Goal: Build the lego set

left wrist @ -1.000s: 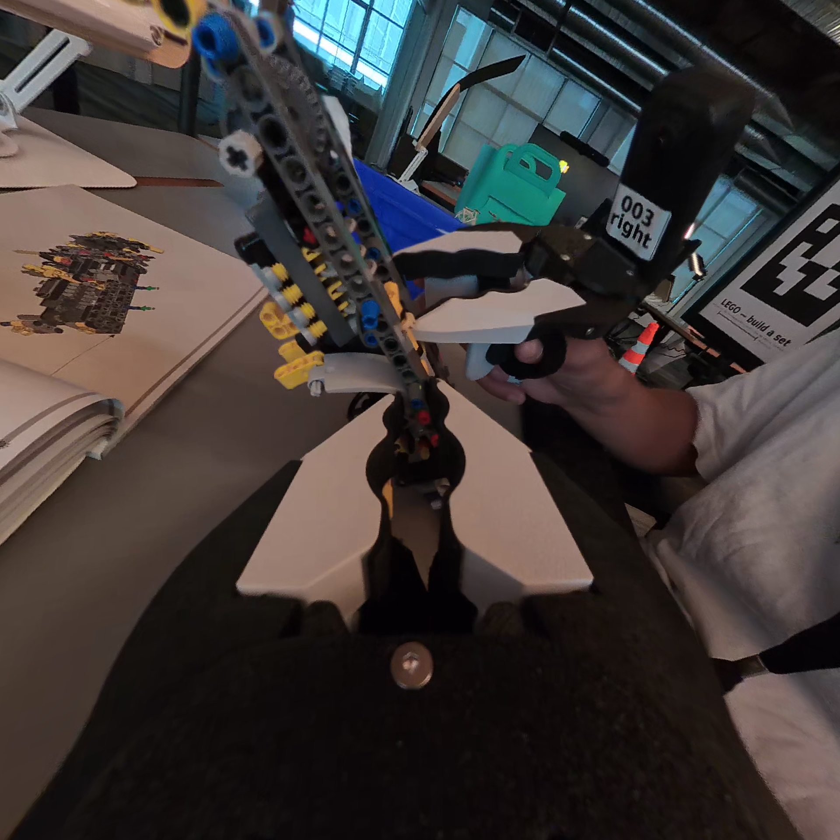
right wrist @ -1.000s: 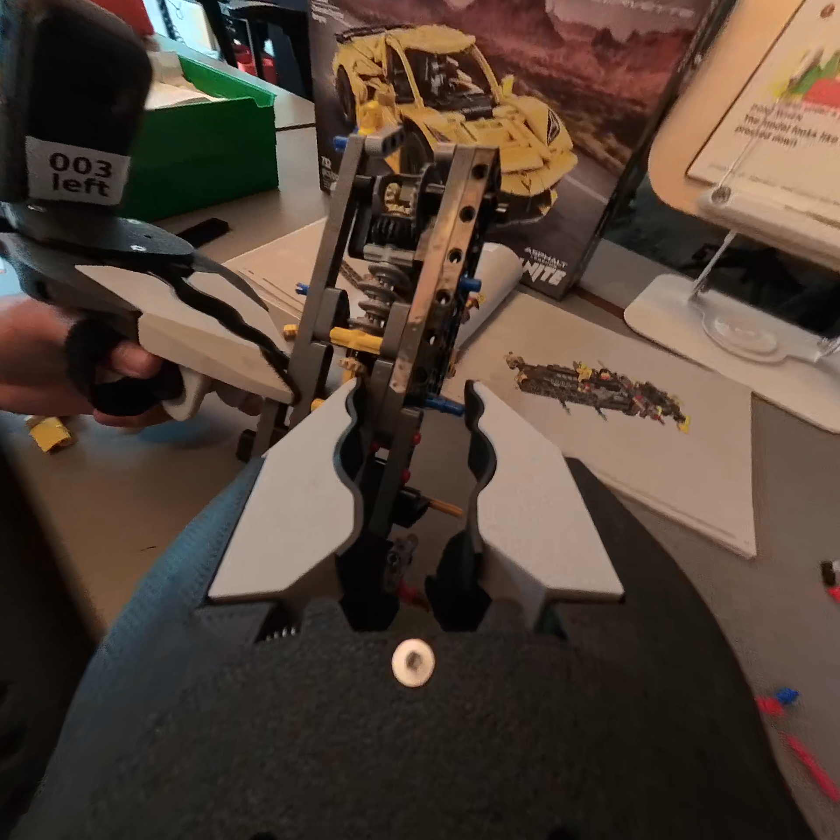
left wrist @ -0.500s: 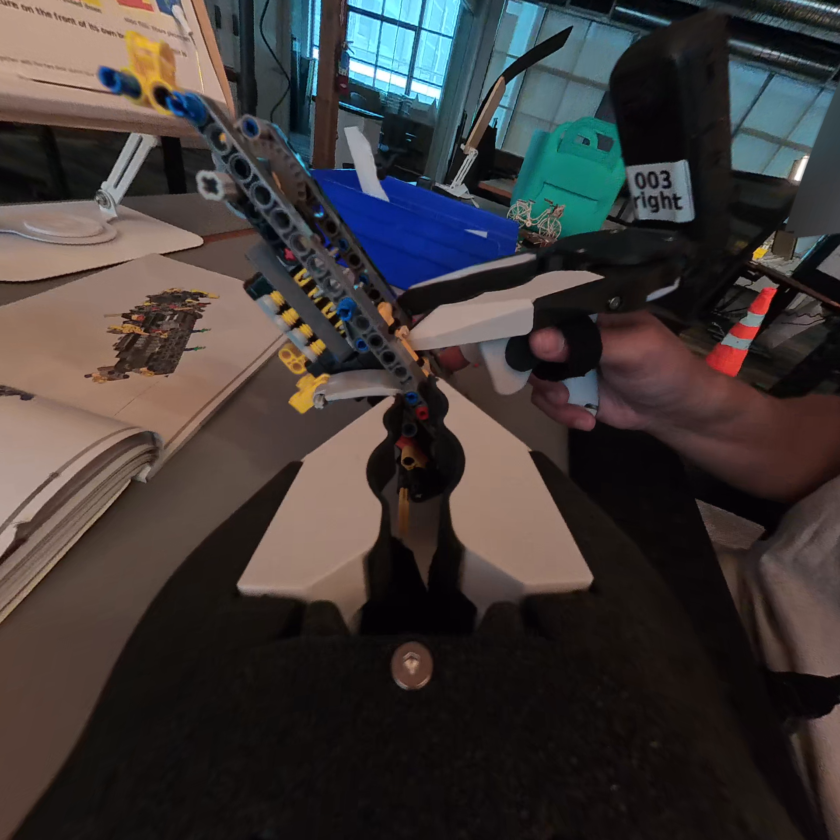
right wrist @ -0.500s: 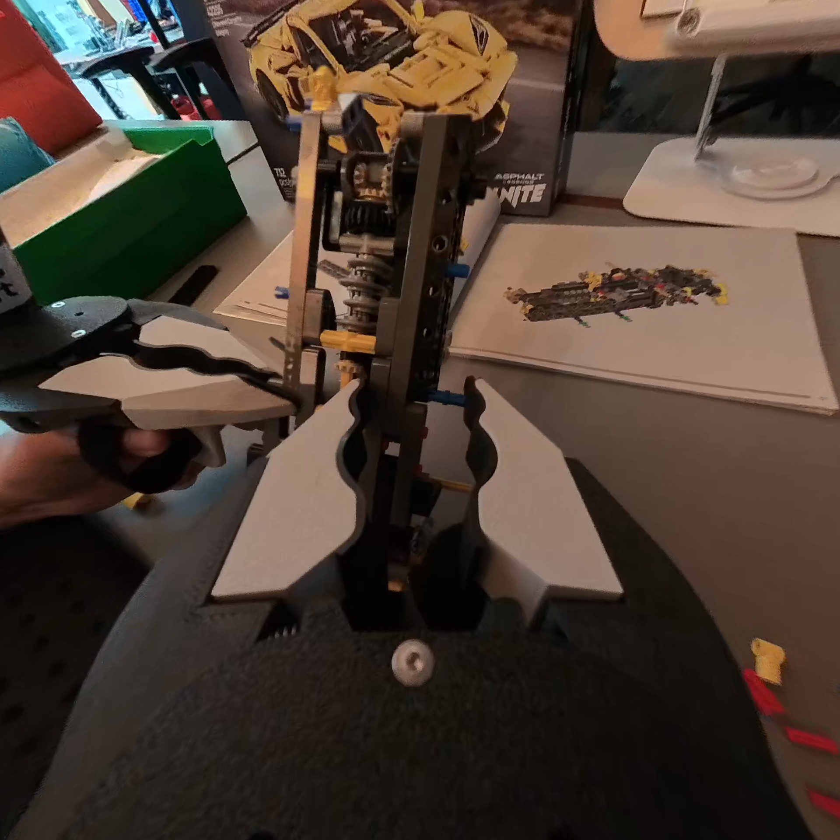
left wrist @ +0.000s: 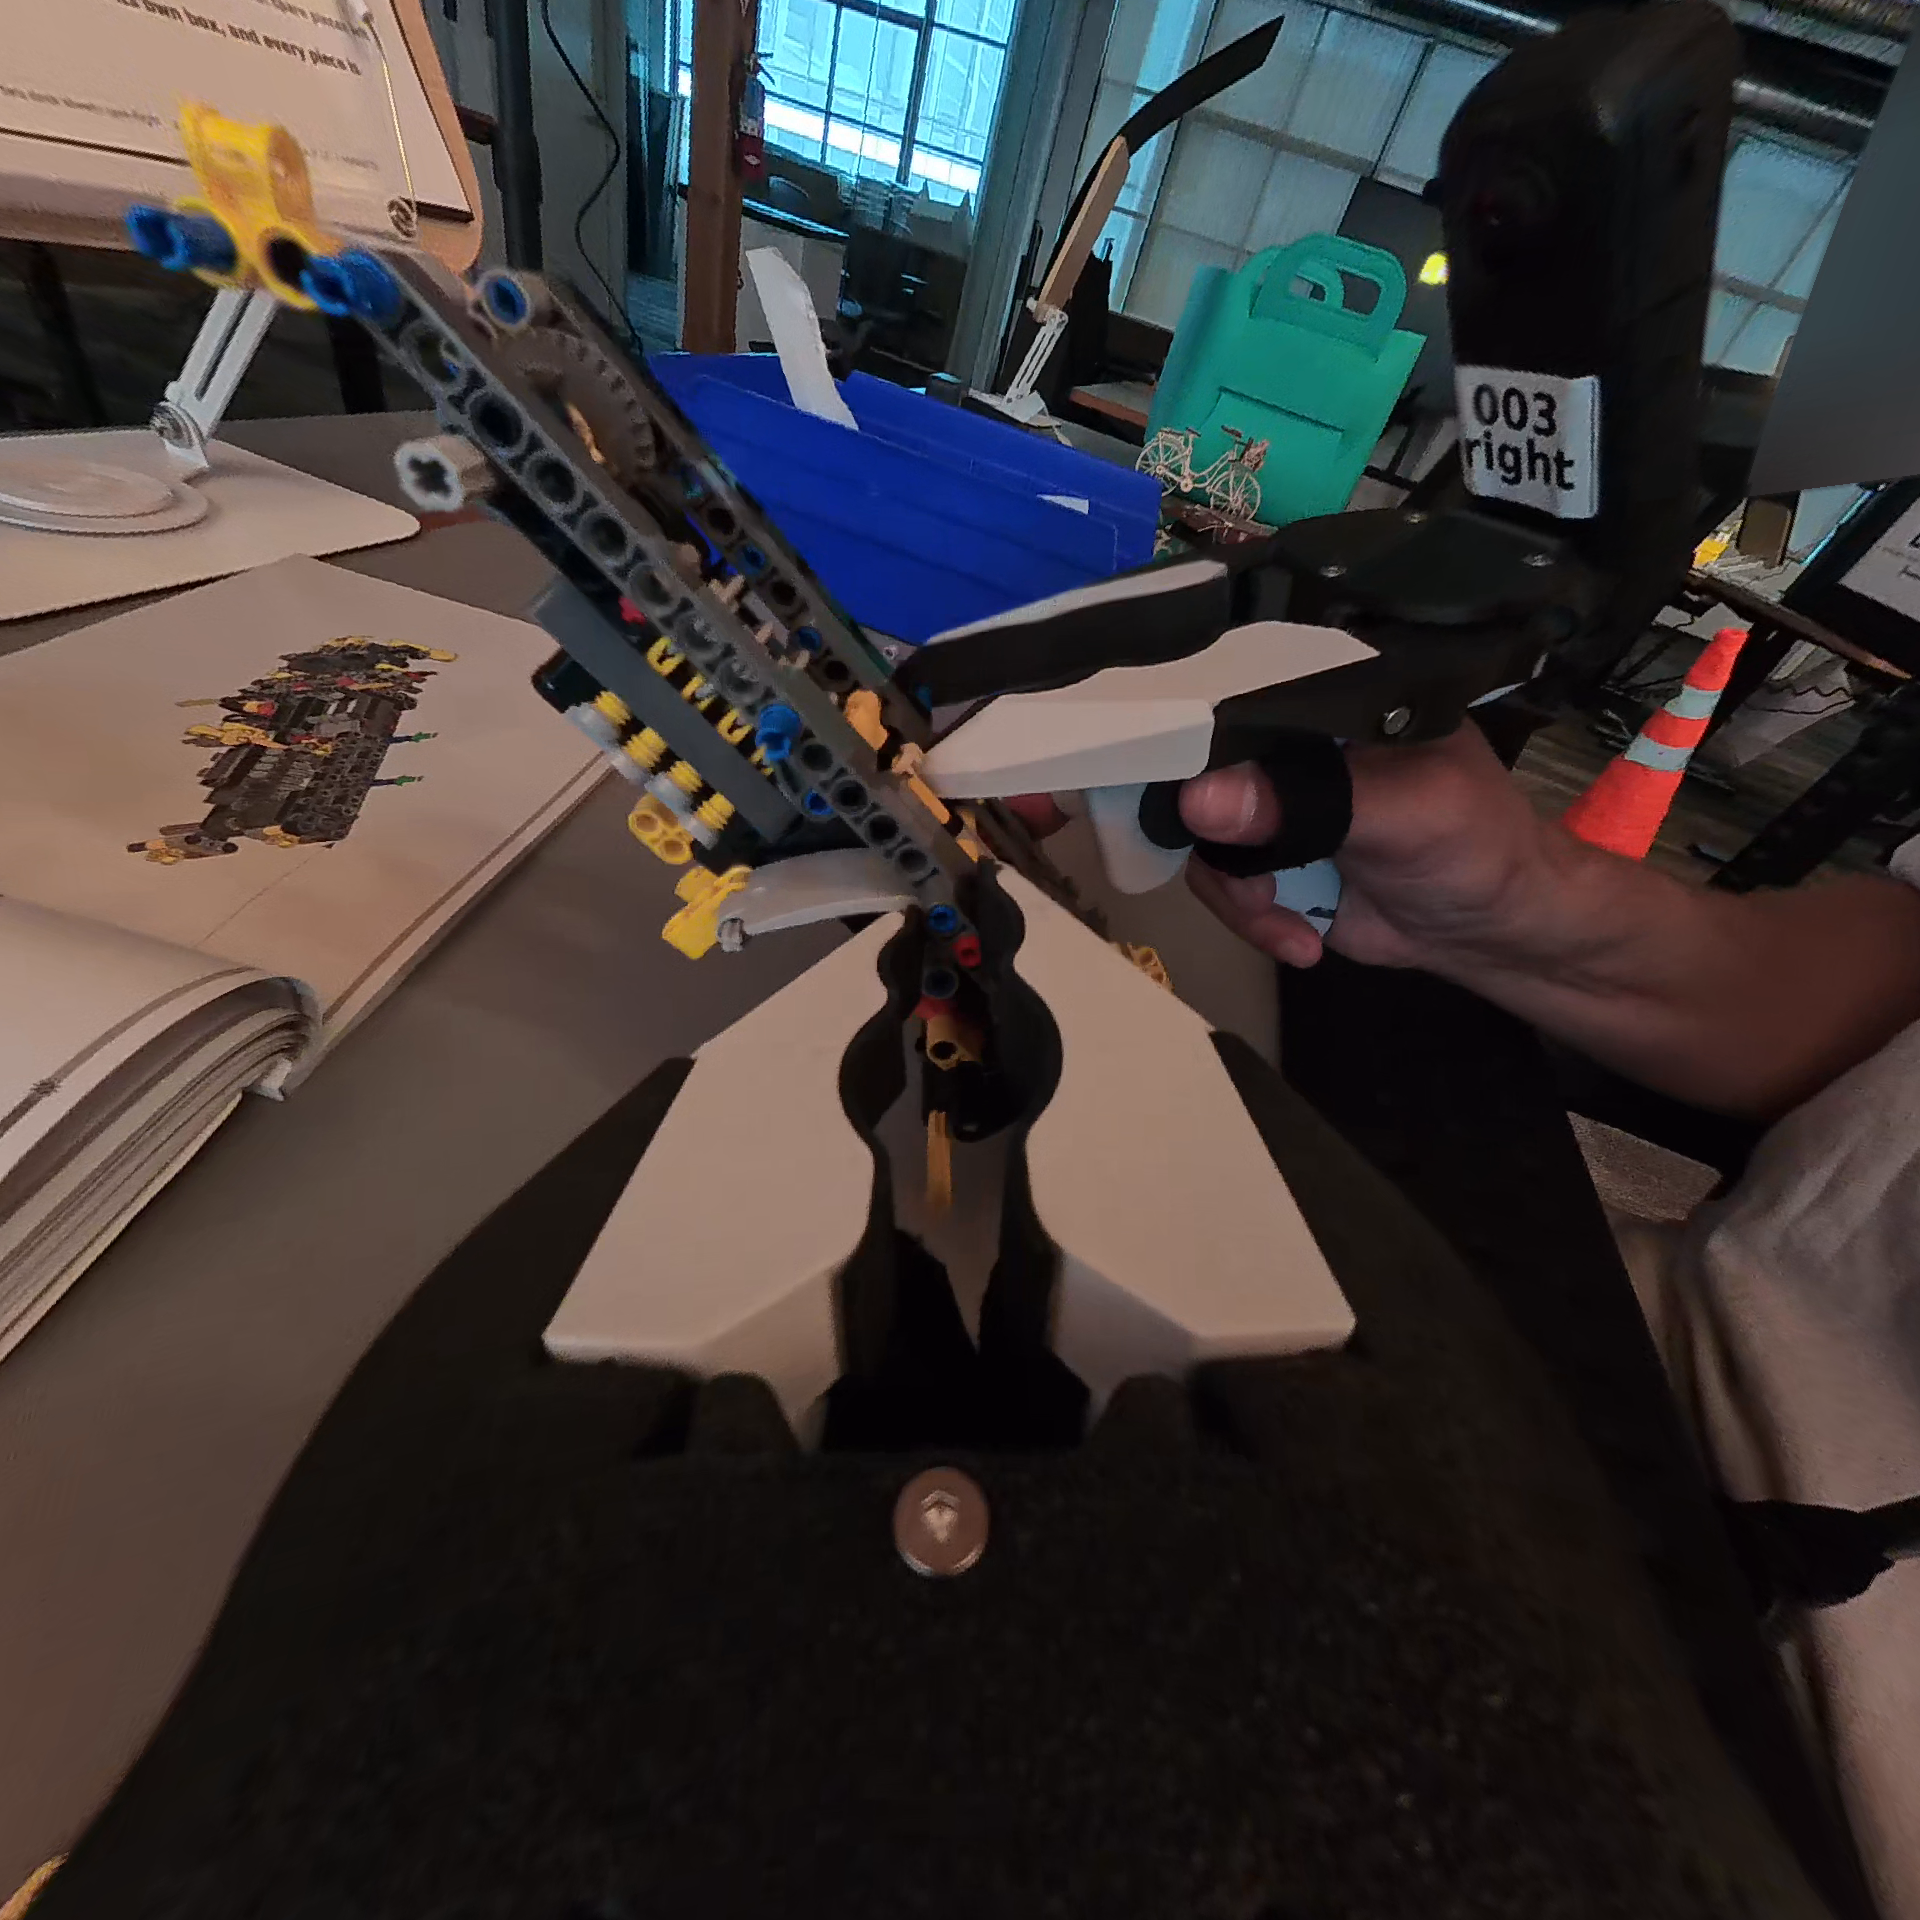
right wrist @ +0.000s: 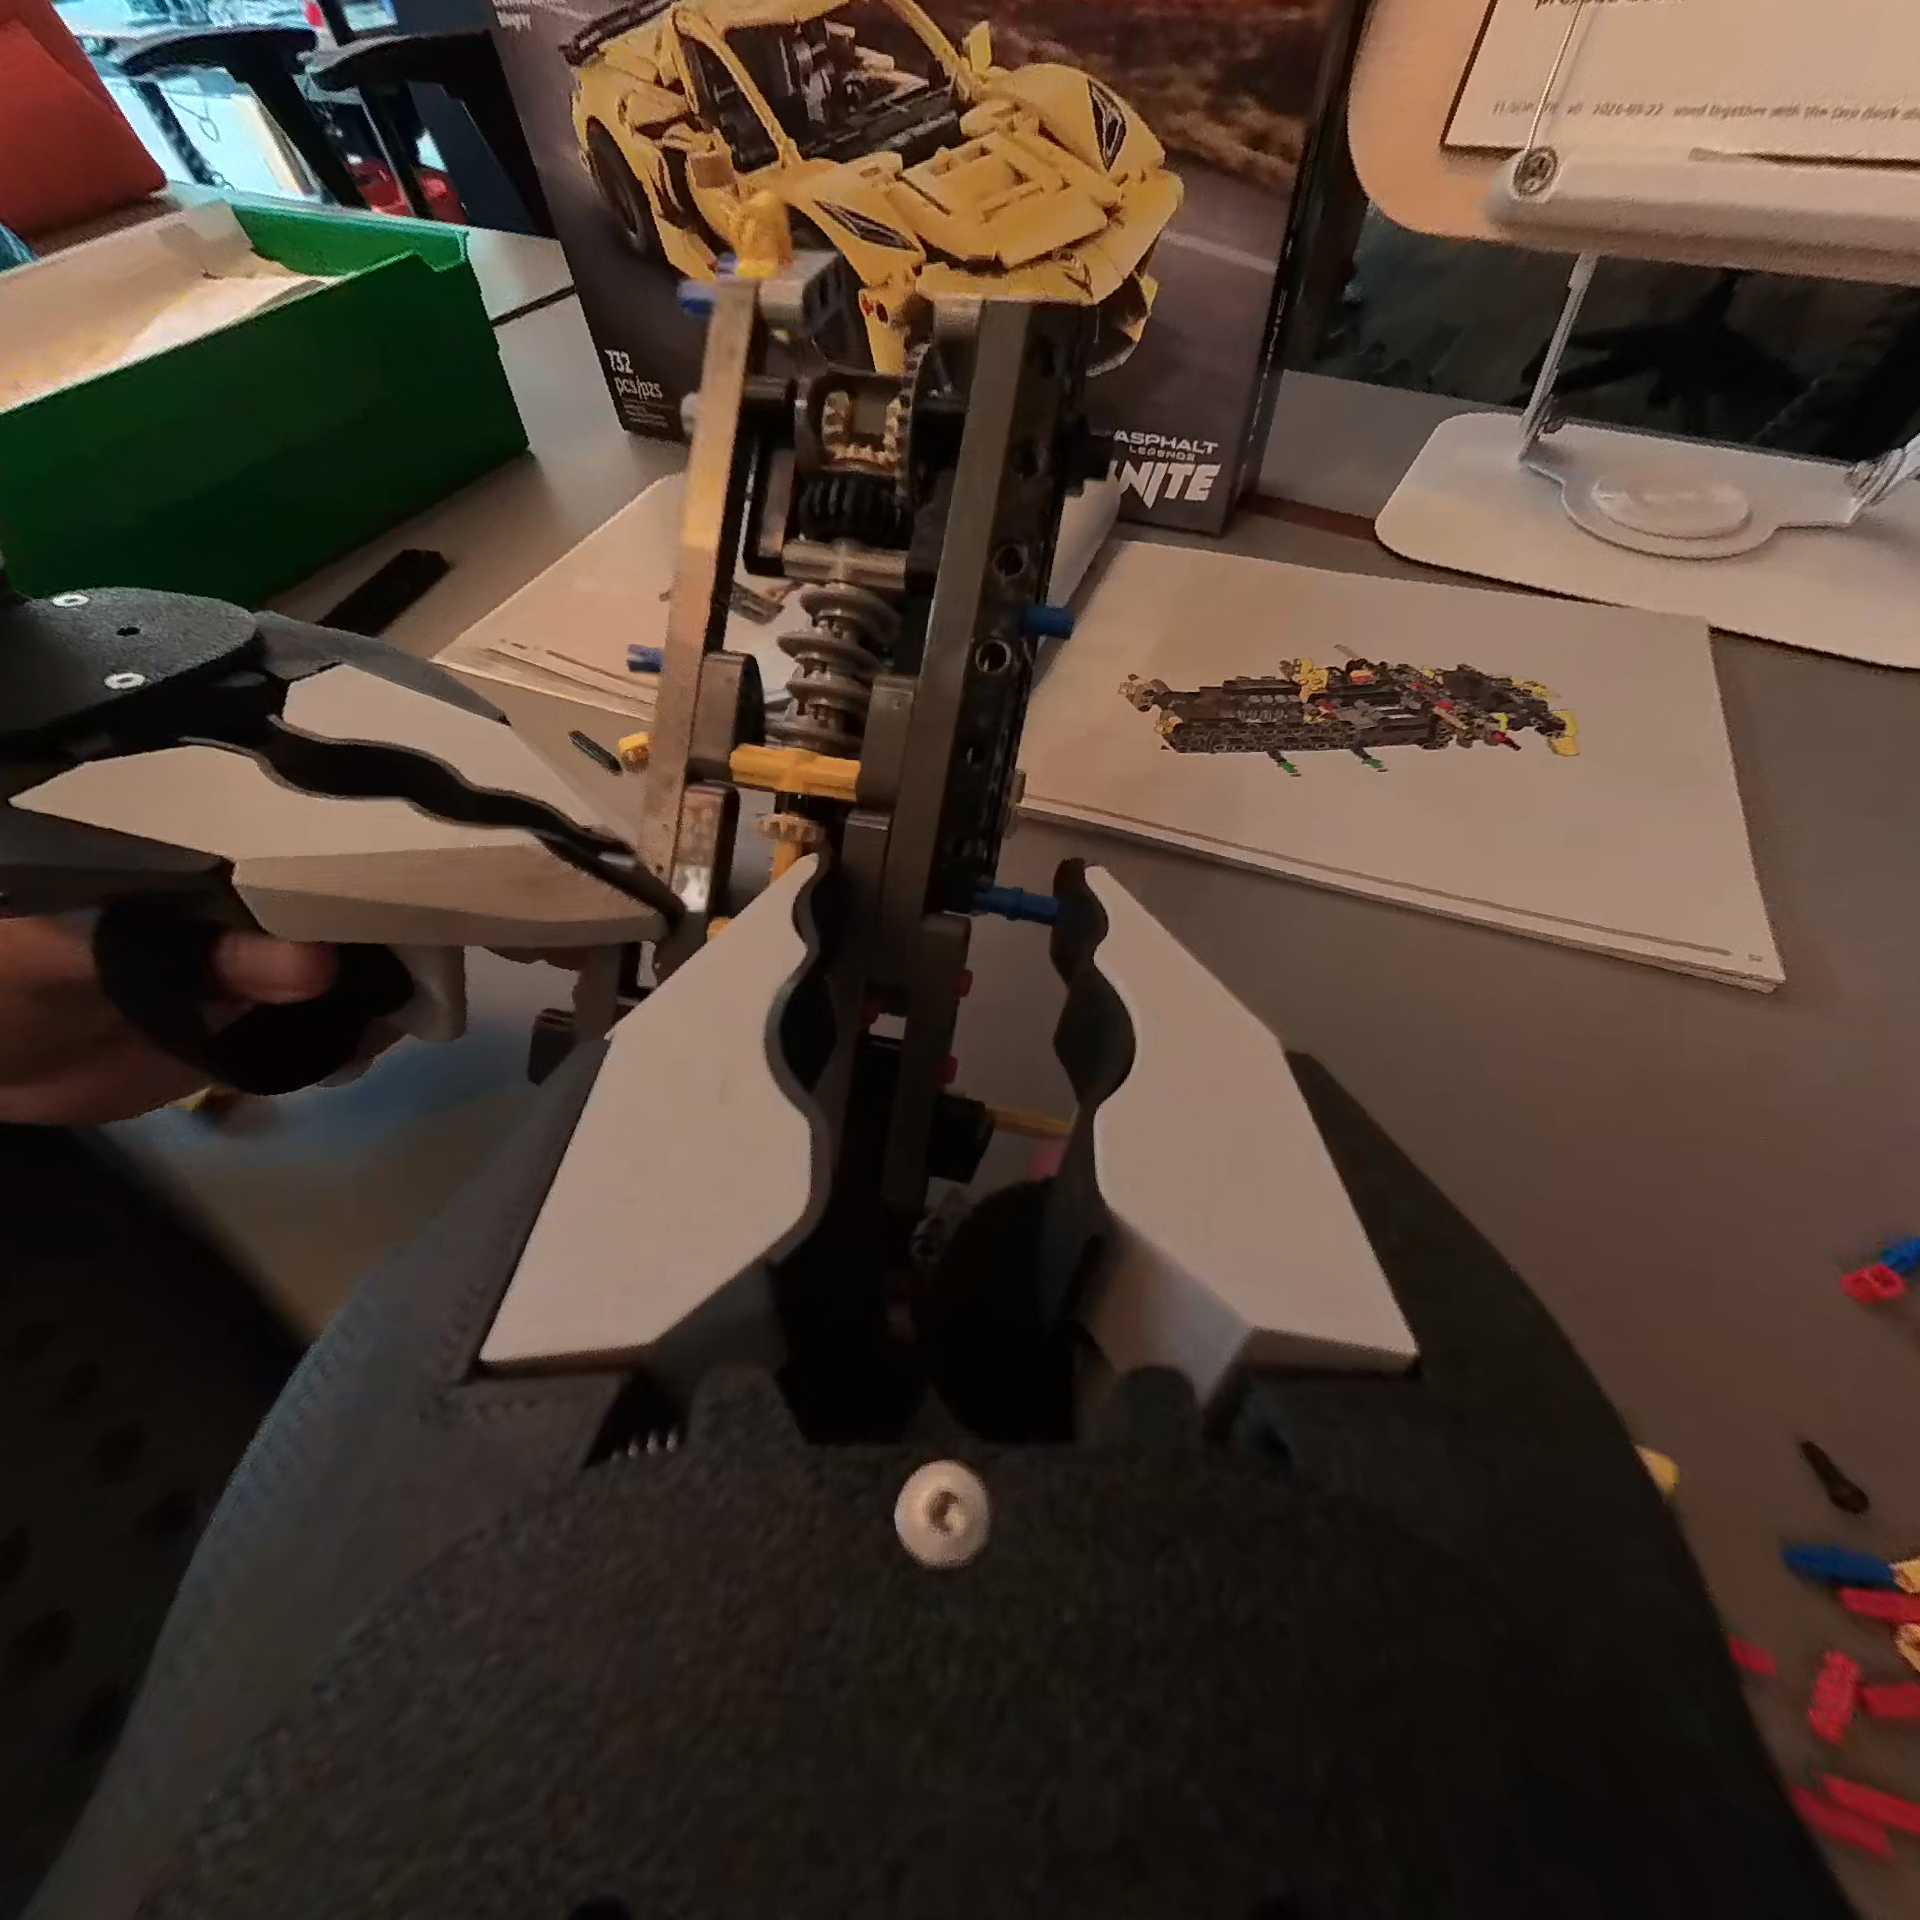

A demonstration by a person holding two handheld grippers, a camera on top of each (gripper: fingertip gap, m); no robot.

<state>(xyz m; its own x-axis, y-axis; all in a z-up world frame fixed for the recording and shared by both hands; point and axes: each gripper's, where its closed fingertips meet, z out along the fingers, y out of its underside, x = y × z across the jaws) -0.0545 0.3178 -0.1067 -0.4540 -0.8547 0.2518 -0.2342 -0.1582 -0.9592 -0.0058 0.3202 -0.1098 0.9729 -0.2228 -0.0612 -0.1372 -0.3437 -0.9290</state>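
My left gripper pinches the lower end of the lego chassis, raised above the worktop. My right gripper has its jaws around the chassis's grey beam; whether they press it I cannot tell. Both grip points are hidden between the fingers.

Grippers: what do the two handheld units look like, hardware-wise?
Both alike: left gripper and right gripper have pale grey wedge fingers with wavy black inner pads, on textured black bodies with a central silver screw. Black handle carries a white label. Person wears a light short sleeve.
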